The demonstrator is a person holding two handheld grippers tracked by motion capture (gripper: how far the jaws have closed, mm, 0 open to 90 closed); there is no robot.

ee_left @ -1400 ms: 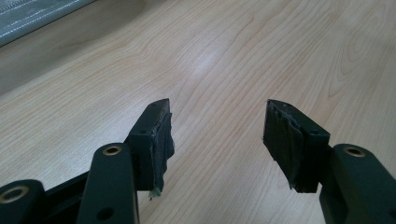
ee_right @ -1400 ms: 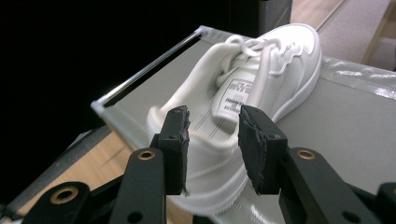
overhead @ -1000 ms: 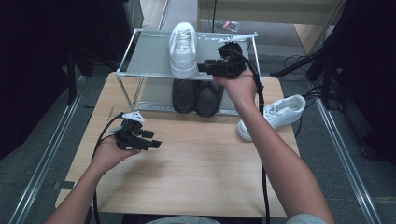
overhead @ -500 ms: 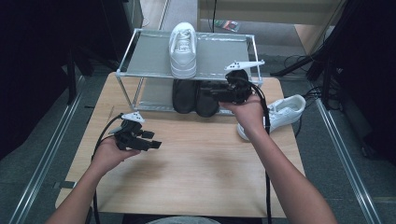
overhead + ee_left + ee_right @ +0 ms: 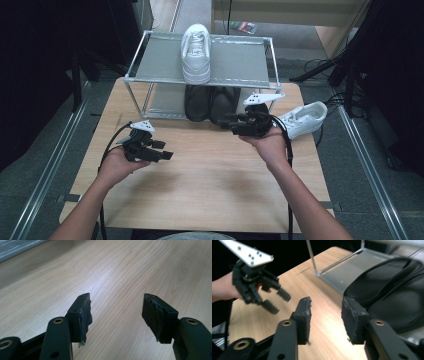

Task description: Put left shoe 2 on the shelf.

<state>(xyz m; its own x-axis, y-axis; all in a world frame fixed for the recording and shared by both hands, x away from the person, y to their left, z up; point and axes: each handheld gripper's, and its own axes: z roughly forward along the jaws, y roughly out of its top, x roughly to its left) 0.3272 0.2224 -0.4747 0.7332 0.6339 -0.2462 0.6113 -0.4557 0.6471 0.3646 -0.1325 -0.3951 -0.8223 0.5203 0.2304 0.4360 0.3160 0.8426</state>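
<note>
So I'm lining up my right gripper [image 5: 226, 121], jaws half apart and just closing on nothing, with the black shoes [image 5: 210, 102] under the rack [image 5: 250, 62]; next, ease in and clamp one.

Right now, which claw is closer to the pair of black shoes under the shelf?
Right. The right claw hovers just in front of the black shoes; the left claw sits farther back over the wooden table.
</note>
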